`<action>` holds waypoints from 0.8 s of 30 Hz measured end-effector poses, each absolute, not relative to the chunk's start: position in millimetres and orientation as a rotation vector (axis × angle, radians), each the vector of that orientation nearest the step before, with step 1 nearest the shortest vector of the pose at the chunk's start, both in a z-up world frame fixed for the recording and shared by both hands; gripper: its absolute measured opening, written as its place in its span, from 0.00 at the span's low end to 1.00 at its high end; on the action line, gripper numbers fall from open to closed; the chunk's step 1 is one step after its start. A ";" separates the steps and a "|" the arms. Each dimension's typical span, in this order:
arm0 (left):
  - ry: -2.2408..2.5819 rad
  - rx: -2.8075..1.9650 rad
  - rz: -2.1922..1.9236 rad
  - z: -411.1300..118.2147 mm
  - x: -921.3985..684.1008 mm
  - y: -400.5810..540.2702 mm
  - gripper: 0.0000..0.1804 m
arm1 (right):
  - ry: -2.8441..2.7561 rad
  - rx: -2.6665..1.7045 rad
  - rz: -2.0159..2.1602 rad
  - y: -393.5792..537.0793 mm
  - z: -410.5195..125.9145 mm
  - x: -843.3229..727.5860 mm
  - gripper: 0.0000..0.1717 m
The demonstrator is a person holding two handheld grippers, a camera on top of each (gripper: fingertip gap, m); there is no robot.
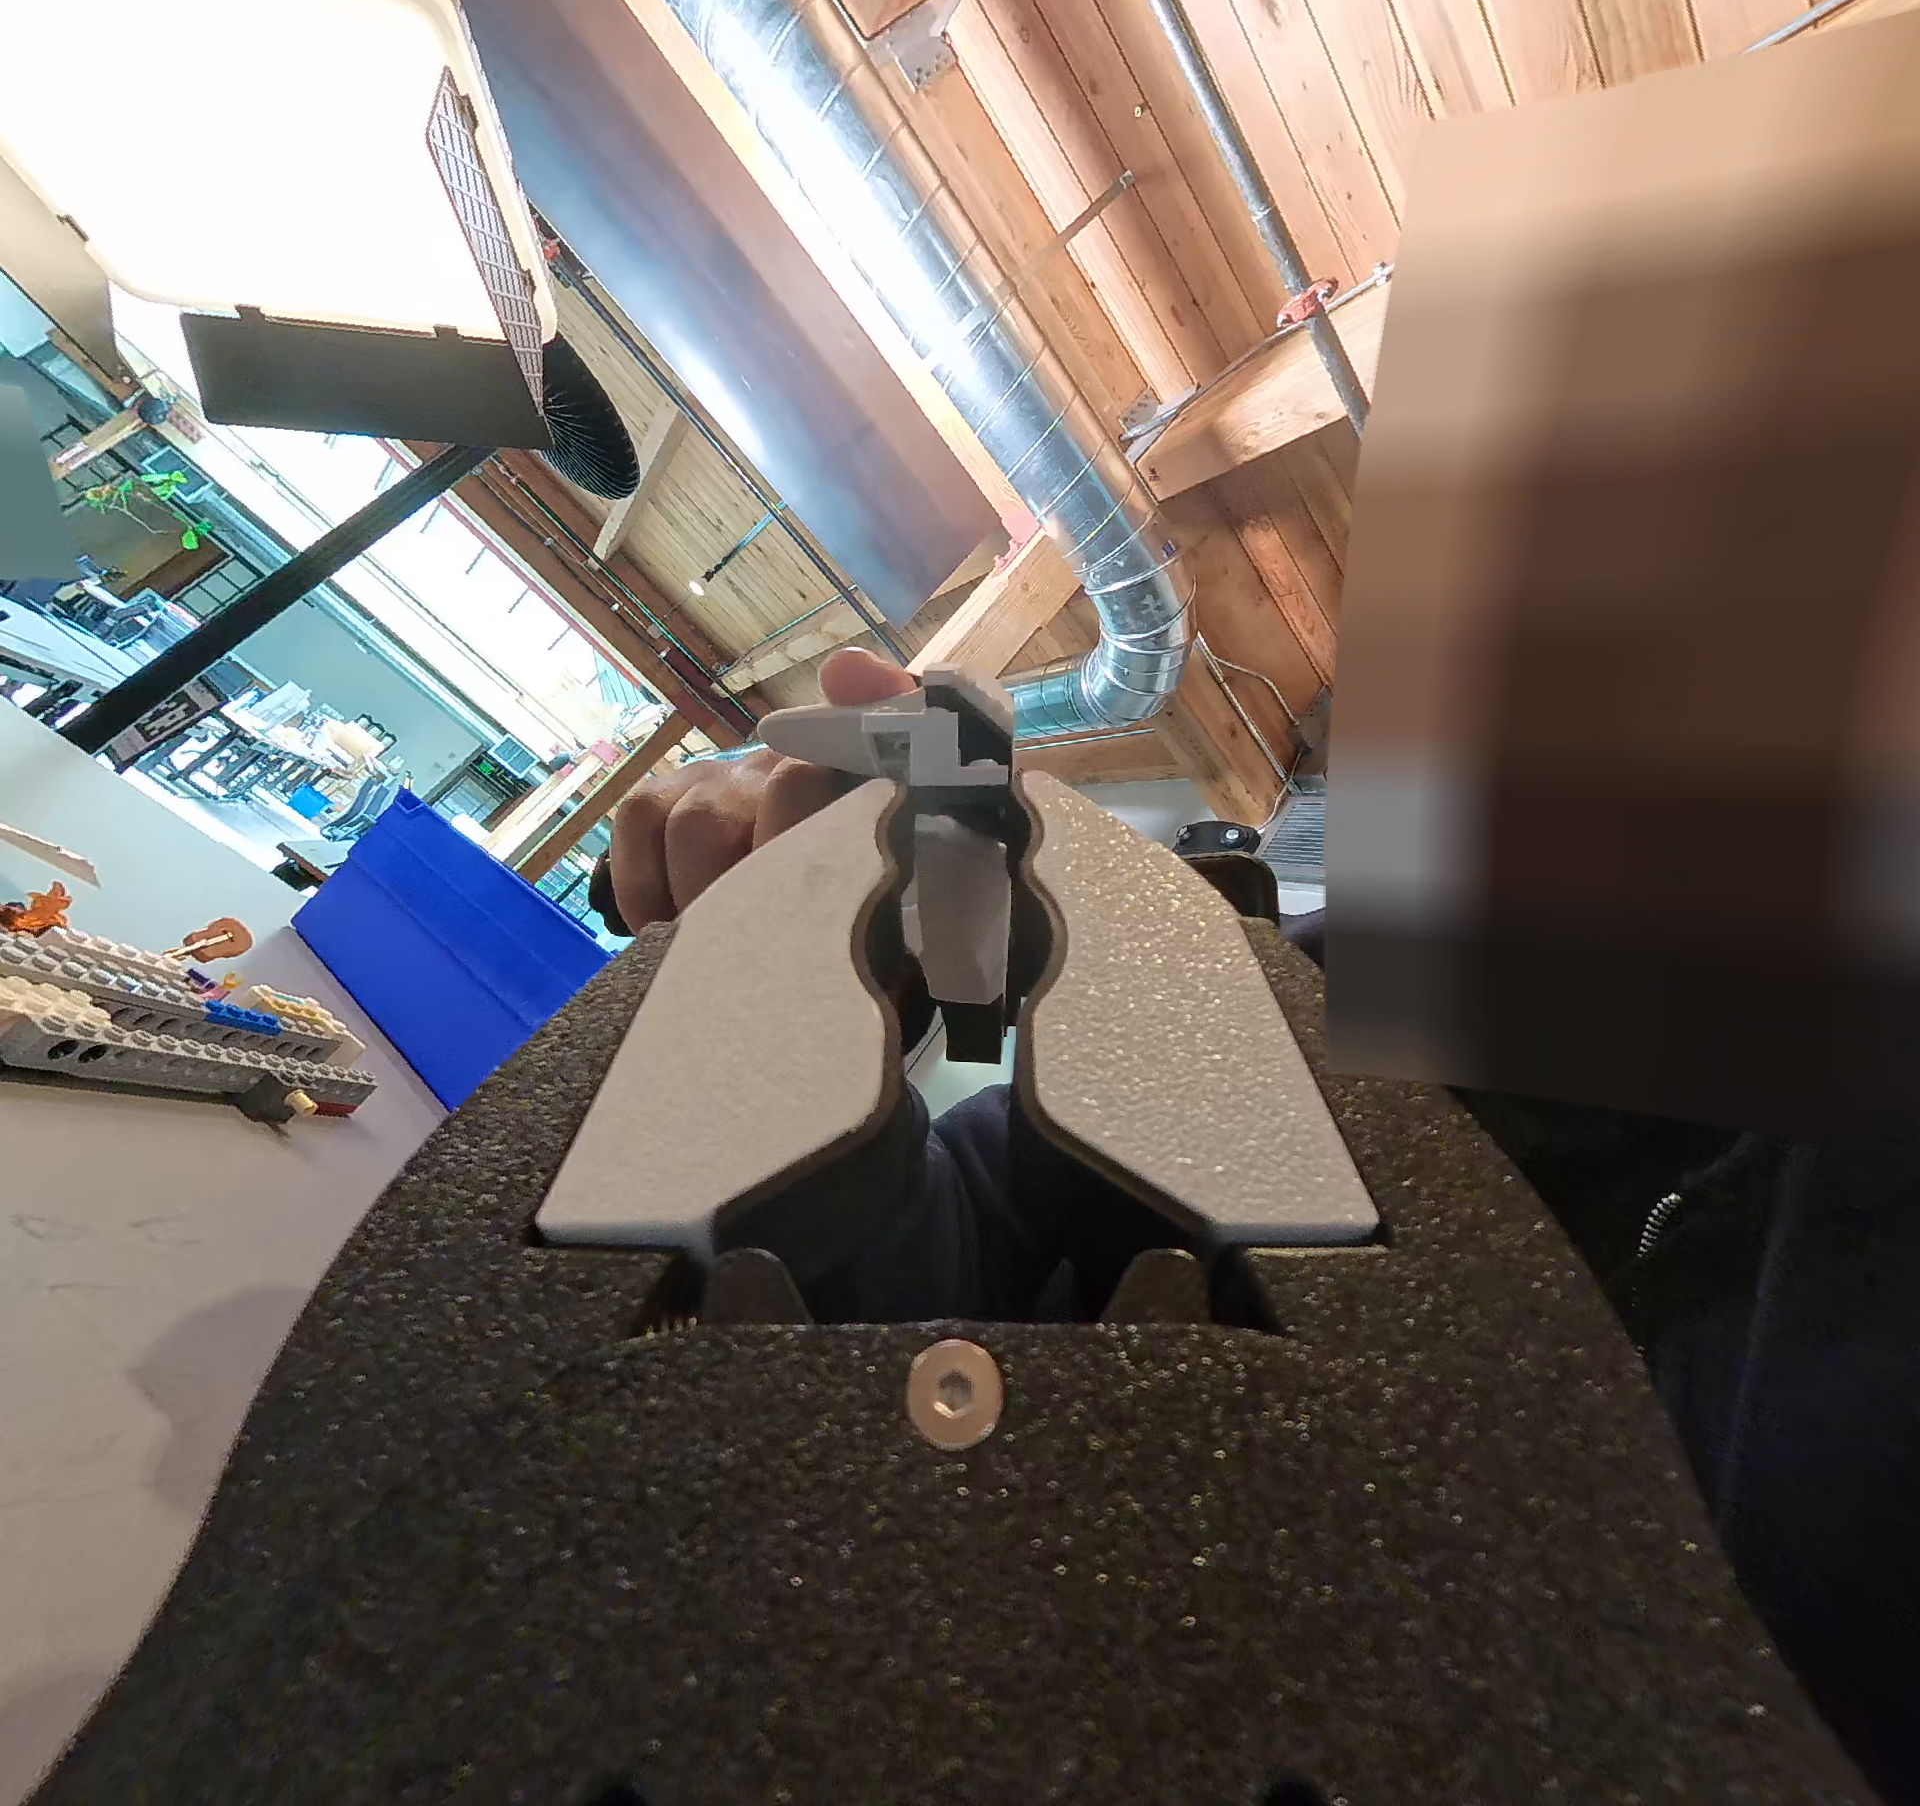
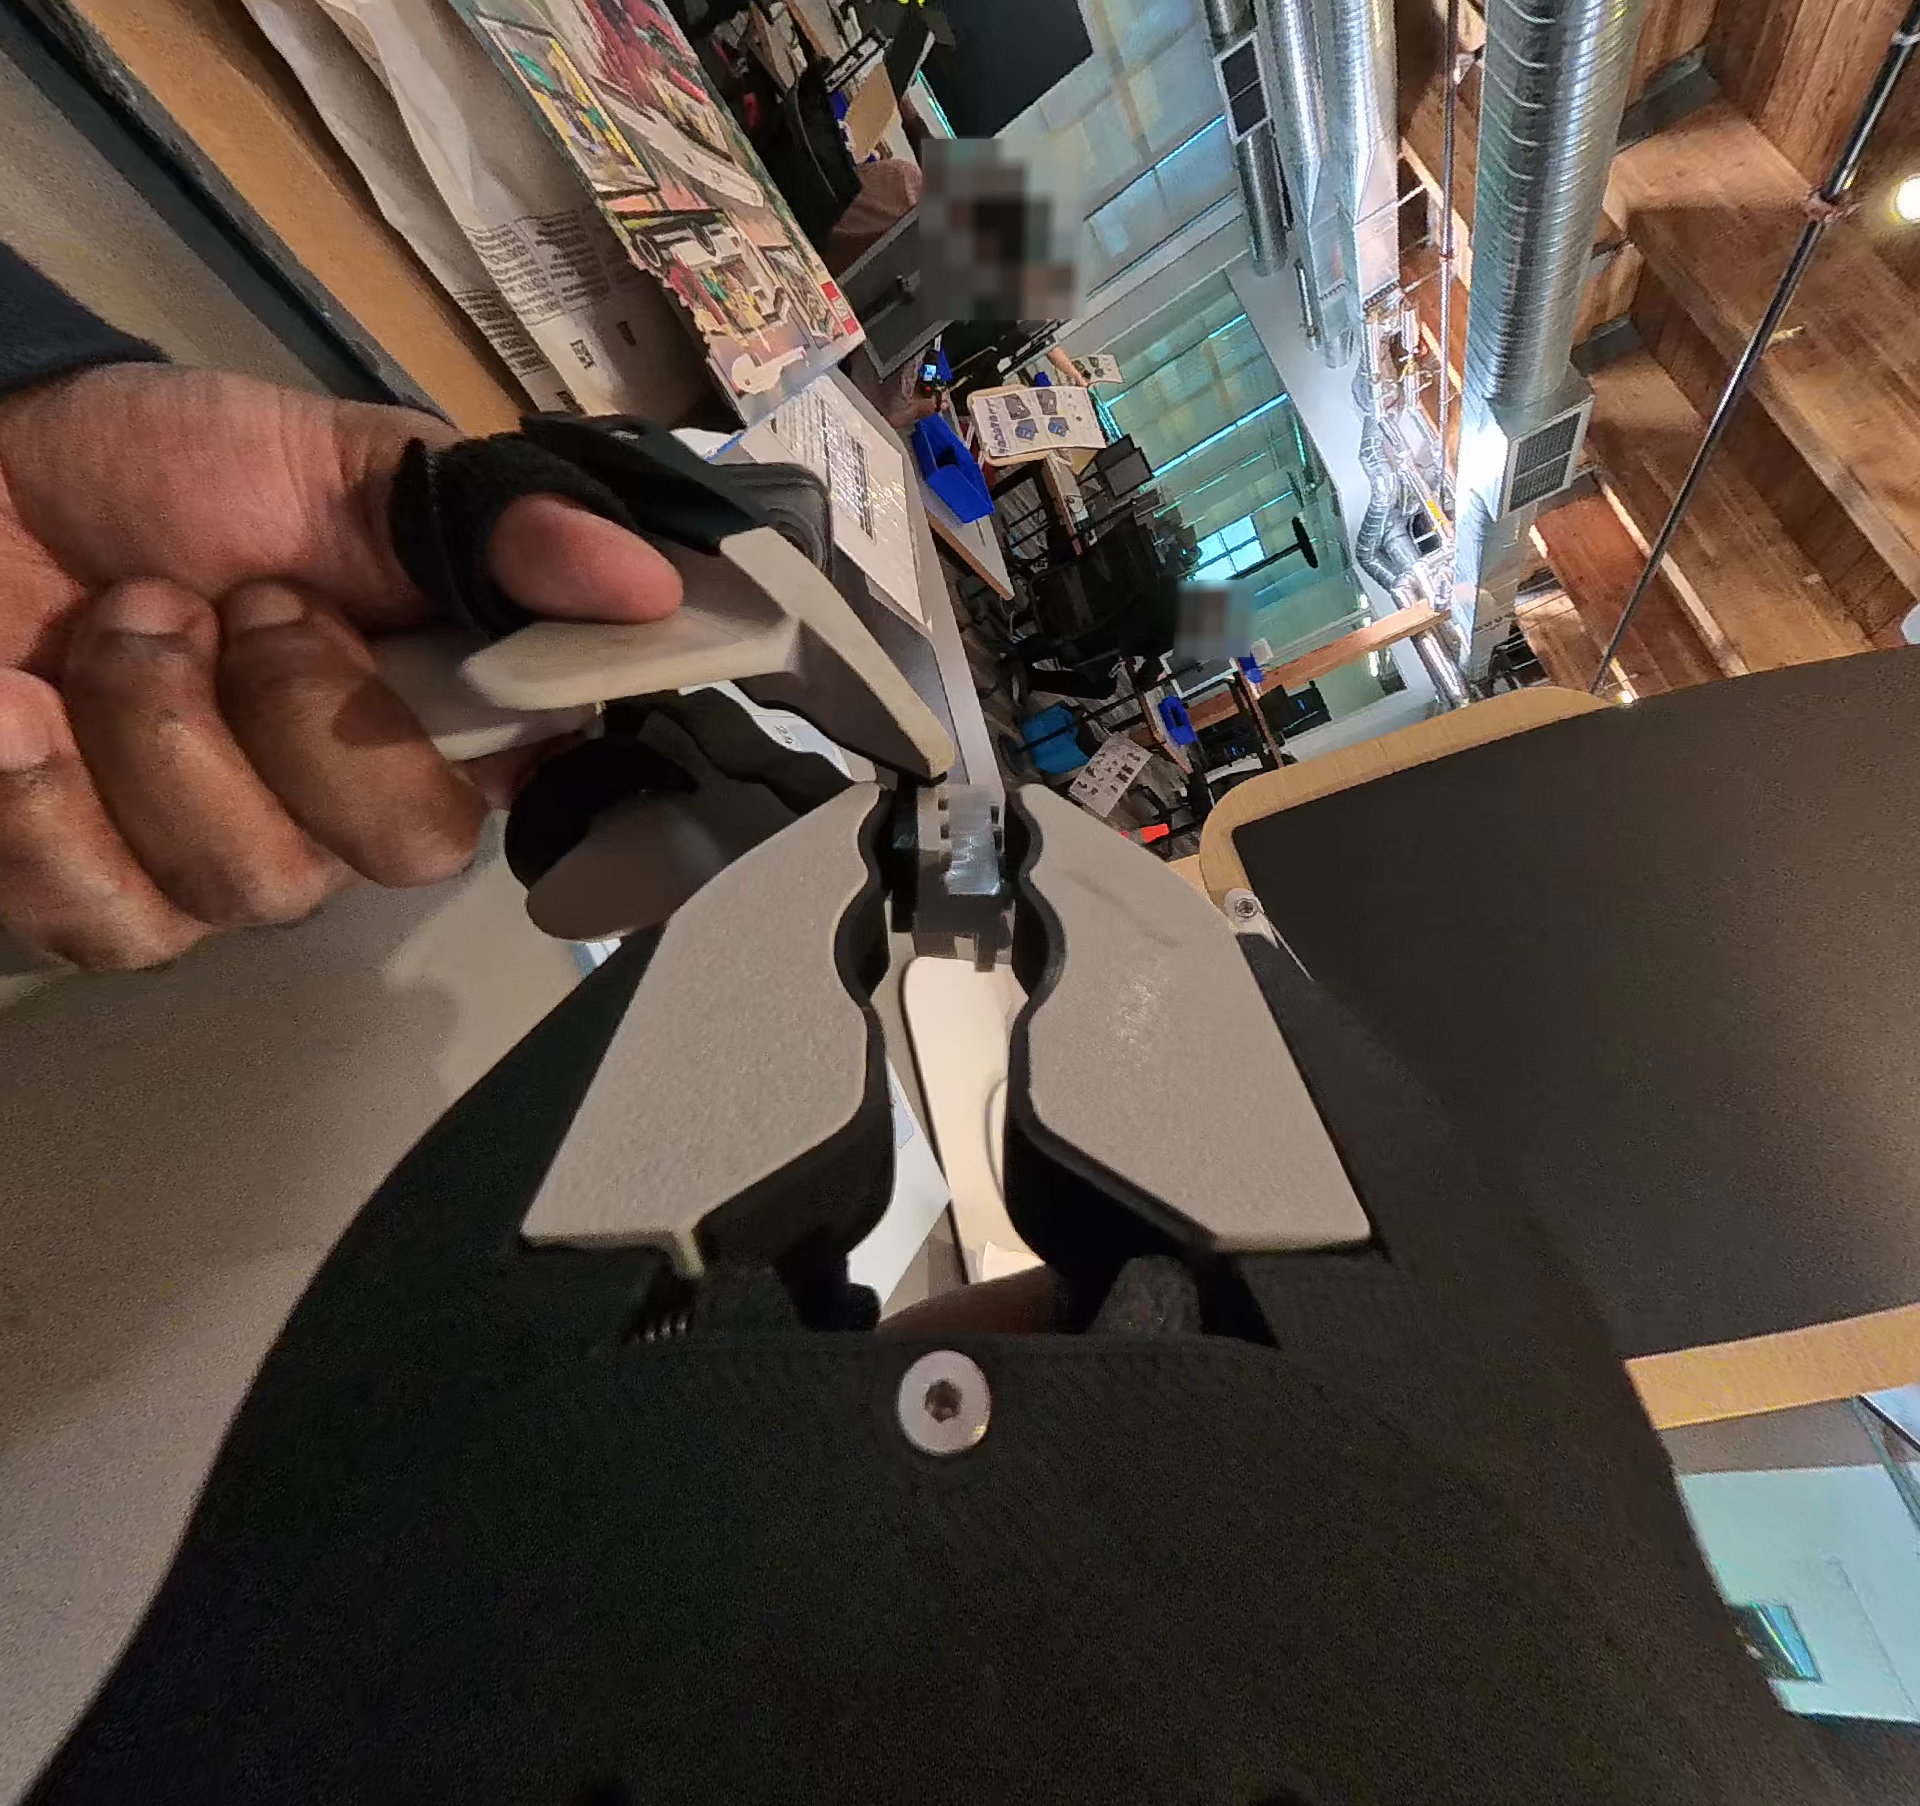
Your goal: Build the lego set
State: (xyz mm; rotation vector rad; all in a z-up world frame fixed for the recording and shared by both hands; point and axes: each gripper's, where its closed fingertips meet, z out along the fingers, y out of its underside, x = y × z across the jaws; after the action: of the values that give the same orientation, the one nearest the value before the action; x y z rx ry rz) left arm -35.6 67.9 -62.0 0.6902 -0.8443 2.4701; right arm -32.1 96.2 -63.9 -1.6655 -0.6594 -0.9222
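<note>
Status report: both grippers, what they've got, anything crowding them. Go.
Left gripper shut on grey-and-black brick piece. Right gripper shut on the same piece. Fingertips meet close, hand alongside. Brick build and blue bin off on table.

The lower part of the grey and black brick piece [image 1: 961,925] is hidden behind the left gripper [image 1: 958,800] fingers. A mosaic patch covers the right of the left wrist view. The blue bin [image 1: 436,935] is partly hidden by the gripper body. In the right wrist view, the hand [image 2: 208,655] is cut off at the left edge; distant figures are blurred.
</note>
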 end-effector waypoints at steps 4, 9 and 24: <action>-0.844 0.696 2.474 -62.3 -35.0 67.7 0.09 | -0.667 -1.674 -0.922 95.3 -64.7 -31.5 0.11; -0.870 0.713 2.480 -64.2 -33.4 65.6 0.09 | -0.703 -1.692 -0.949 92.8 -66.9 -29.5 0.11; -0.810 0.793 2.661 -58.7 -26.2 90.0 0.09 | -0.638 -1.546 -1.036 96.3 -57.0 -34.4 0.16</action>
State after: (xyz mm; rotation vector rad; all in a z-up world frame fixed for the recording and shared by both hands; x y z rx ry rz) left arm -26.2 90.0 -58.7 0.7932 -0.8095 2.6614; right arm -34.4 96.3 -57.0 -1.5461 -0.6376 -1.0360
